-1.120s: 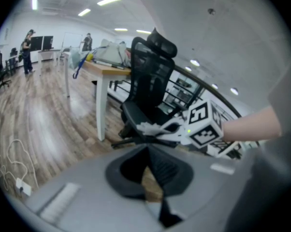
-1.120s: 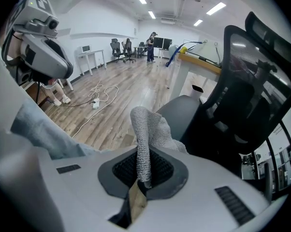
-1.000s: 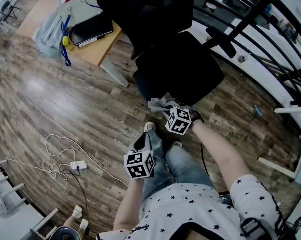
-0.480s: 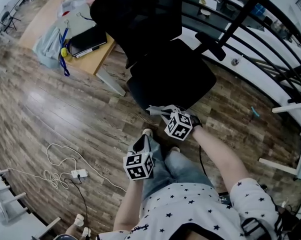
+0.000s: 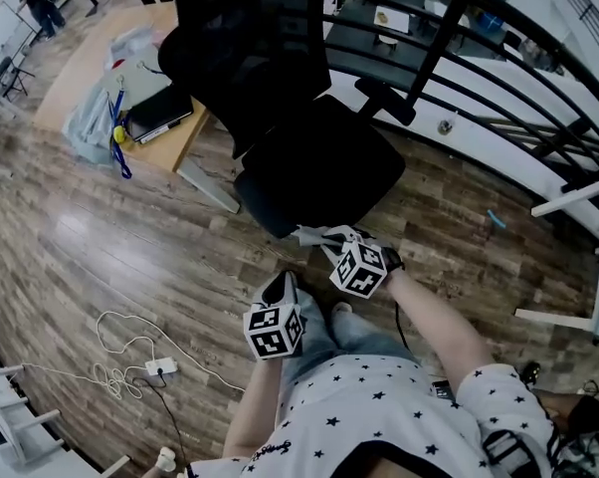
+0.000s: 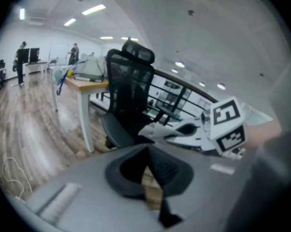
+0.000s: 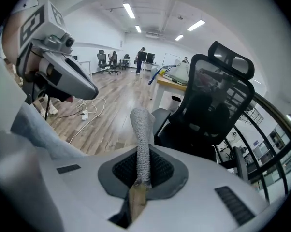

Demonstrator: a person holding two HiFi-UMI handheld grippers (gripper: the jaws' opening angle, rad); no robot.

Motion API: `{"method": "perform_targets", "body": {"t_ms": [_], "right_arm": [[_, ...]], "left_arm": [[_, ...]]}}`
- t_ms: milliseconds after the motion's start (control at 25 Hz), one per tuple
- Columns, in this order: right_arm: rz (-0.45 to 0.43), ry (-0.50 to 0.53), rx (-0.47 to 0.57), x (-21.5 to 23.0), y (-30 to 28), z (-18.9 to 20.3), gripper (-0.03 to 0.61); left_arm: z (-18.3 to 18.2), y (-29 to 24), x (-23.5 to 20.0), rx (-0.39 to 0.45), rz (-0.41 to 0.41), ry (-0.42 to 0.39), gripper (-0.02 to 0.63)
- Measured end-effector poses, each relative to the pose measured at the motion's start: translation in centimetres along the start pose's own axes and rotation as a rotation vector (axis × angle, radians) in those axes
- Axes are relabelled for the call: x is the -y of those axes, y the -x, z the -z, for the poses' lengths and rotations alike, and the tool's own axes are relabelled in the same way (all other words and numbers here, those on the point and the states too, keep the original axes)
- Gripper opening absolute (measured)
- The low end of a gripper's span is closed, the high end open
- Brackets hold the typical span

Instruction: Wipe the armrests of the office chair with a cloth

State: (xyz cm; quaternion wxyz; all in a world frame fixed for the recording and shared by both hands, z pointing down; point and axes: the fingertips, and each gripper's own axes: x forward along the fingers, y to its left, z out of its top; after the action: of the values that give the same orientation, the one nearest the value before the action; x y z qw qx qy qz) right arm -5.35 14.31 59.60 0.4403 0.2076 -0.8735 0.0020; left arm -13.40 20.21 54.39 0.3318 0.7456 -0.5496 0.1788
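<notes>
The black office chair stands ahead of me, its backrest toward the desk. One armrest sticks out at the seat's right side. My right gripper is shut on a grey cloth, just short of the seat's front edge. In the right gripper view the cloth stands up from the shut jaws, with the chair behind it. My left gripper hangs lower left over my leg, apart from the chair. Its jaws are shut with nothing between them.
A wooden desk with a dark laptop and bags stands left of the chair. A black railing runs behind it. A white cable and power strip lie on the wood floor at lower left. My legs and shoes are below the grippers.
The head view has swung, so the chair now sits further left in frame. Both grippers keep their places, the right one still holding the cloth near the seat front.
</notes>
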Motion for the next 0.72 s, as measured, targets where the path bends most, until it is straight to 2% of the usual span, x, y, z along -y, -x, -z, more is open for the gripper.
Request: {"method": "perform_targets", "body": {"t_ms": [720], "right_arm": [[0.253, -0.296, 0.107, 1.0, 14.6, 6.4, 0.025]], "left_arm": [[-1.1, -0.7, 9.7, 0.034, 0.121, -0.139, 0.008]]}}
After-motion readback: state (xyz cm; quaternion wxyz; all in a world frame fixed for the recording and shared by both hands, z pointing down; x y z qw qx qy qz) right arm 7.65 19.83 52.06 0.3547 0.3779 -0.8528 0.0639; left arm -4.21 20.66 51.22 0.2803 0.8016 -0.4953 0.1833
